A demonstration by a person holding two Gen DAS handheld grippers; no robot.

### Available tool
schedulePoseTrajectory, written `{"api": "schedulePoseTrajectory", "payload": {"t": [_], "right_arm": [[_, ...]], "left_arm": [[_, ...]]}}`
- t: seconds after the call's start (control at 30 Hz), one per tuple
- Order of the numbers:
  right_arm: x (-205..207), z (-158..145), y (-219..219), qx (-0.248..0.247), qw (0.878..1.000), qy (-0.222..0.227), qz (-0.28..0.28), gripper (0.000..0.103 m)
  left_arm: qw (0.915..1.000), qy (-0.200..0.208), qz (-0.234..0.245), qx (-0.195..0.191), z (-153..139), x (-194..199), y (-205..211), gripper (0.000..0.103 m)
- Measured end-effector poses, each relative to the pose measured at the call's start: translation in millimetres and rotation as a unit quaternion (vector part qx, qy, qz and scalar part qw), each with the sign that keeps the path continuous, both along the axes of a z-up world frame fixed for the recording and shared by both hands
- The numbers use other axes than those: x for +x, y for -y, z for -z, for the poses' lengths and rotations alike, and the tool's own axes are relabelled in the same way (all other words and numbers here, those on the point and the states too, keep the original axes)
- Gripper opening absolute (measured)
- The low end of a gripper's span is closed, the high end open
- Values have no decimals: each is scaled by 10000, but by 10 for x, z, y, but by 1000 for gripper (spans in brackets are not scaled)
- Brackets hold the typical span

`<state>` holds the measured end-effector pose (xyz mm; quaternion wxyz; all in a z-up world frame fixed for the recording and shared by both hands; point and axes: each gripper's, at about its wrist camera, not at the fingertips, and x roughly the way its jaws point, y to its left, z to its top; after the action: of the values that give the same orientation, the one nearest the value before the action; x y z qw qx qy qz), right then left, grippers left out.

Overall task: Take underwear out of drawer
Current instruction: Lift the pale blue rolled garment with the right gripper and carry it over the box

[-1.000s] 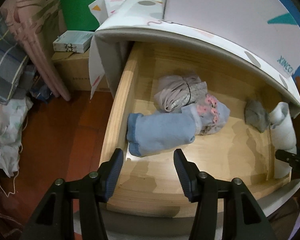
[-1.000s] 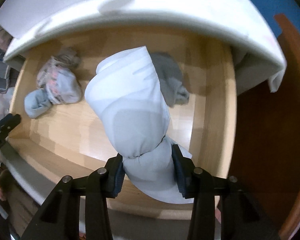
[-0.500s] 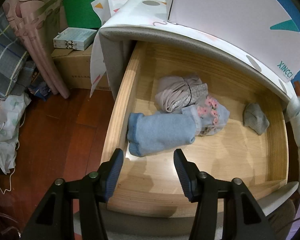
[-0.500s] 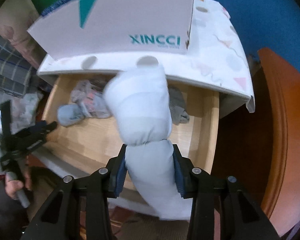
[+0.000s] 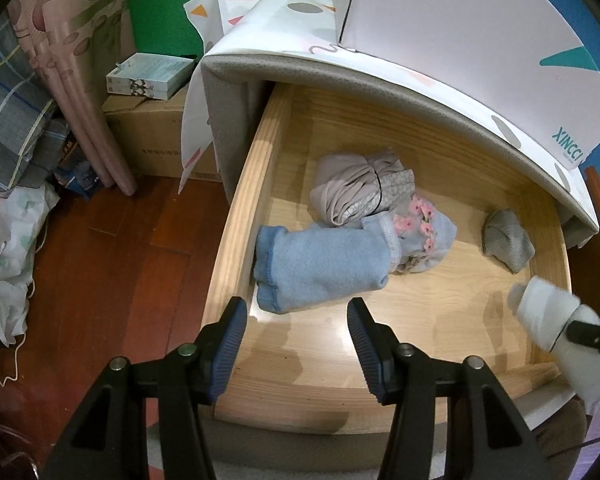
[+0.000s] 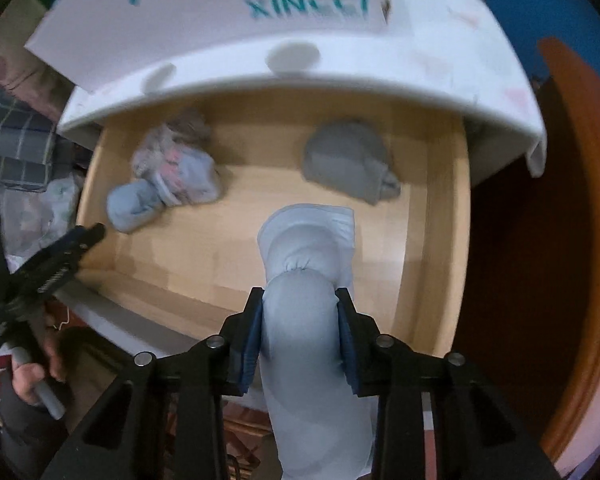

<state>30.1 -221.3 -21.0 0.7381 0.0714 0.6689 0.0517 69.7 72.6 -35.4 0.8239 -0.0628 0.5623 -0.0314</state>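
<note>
Pulled-out wooden drawer (image 5: pixel 236 236), pale plywood floor: a light blue fleece roll (image 5: pixel 320 264) lies at its left side, touching a pale blue piece with pink flowers (image 5: pixel 424 232), which touches a beige bundle (image 5: pixel 356 188) behind it. A small grey bundle (image 5: pixel 506 240) lies well apart near the right wall. Cabinet top above the drawer is covered by a patterned white cloth (image 5: pixel 296 12) carrying a white box printed XINCCI (image 5: pixel 480 40); on the red-brown wooden floor (image 5: pixel 112 264) to the left stands a cardboard box (image 5: pixel 152 136).
</note>
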Motion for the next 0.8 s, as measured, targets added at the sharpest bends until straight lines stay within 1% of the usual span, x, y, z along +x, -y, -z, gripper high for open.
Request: {"api": "schedulePoseTrajectory", "payload": {"t": [0.07, 0.13, 0.2, 0.37, 0.53, 0.8], "right_arm": [[-6, 17, 21, 1, 10000, 4, 39, 31], [-8, -41, 28, -66, 10000, 66, 14, 30], [-11, -130, 28, -99, 9998, 171, -13, 30], [-31, -403, 36, 25, 9990, 437, -31, 30], [-123, -817, -34, 91, 9964, 826, -141, 30], [-179, -1593, -132, 110, 9884, 1492, -275, 30]], "left_arm": [[10000, 4, -25, -36, -5, 6, -12, 53], [10000, 10, -55, -69, -6, 9, -19, 53], [9999, 16, -61, -78, -9, 8, -20, 53], [10000, 13, -50, -82, -4, 15, -20, 53], [10000, 11, -48, -65, 0, 14, -10, 53], [10000, 15, -47, -68, -4, 9, -3, 53]]}}
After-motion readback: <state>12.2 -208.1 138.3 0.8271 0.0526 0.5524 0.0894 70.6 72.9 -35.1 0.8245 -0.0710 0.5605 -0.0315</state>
